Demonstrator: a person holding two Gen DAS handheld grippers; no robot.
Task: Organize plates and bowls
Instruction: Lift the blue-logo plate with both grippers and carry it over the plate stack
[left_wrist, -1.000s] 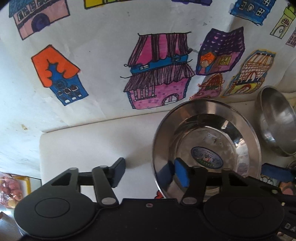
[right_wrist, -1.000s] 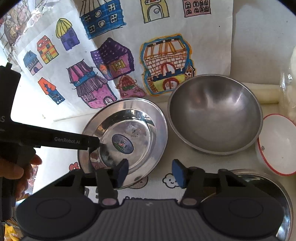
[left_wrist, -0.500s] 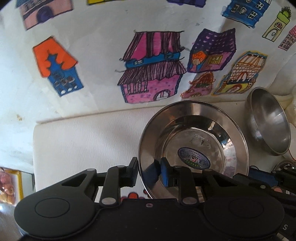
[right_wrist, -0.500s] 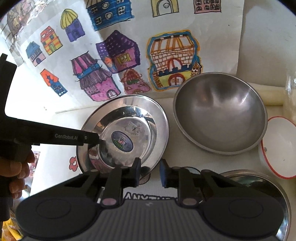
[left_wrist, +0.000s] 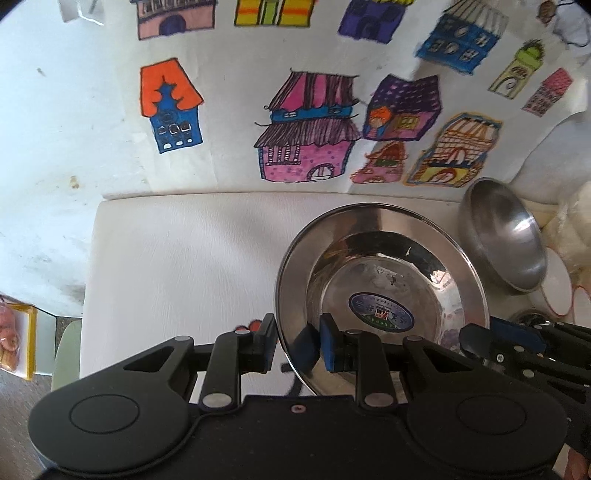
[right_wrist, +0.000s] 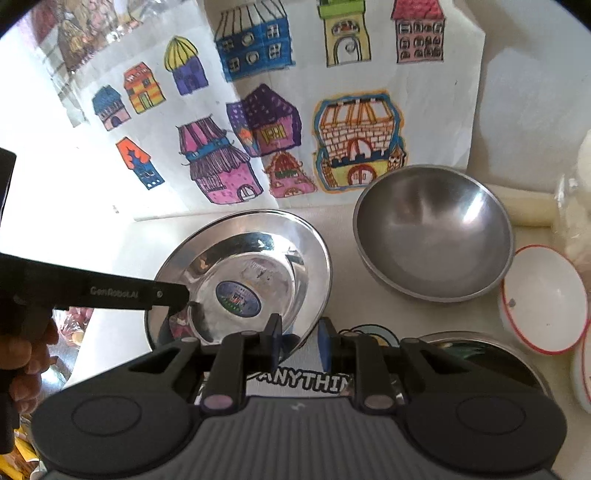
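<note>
A shiny steel plate (left_wrist: 380, 291) with a blue sticker in its middle is tilted up off the white table. My left gripper (left_wrist: 295, 341) is shut on the plate's near-left rim. My right gripper (right_wrist: 299, 341) is shut on the plate (right_wrist: 243, 273) at its near-right rim. The left gripper also shows in the right wrist view (right_wrist: 184, 295), at the plate's left side. A deep steel bowl (right_wrist: 432, 232) stands to the right of the plate. A white bowl with a red rim (right_wrist: 543, 299) stands further right.
Another steel dish (right_wrist: 480, 354) lies under my right gripper on a printed mat (right_wrist: 306, 380). A paper sheet with coloured house drawings (left_wrist: 306, 129) hangs behind the table. The table's left edge (left_wrist: 90, 258) drops off to the floor. Pale wrapped items (right_wrist: 576, 206) stand far right.
Both grippers have closed from open onto the steel plate's rim. The plate has lifted and tilted off the table, and both cameras have pulled back.
</note>
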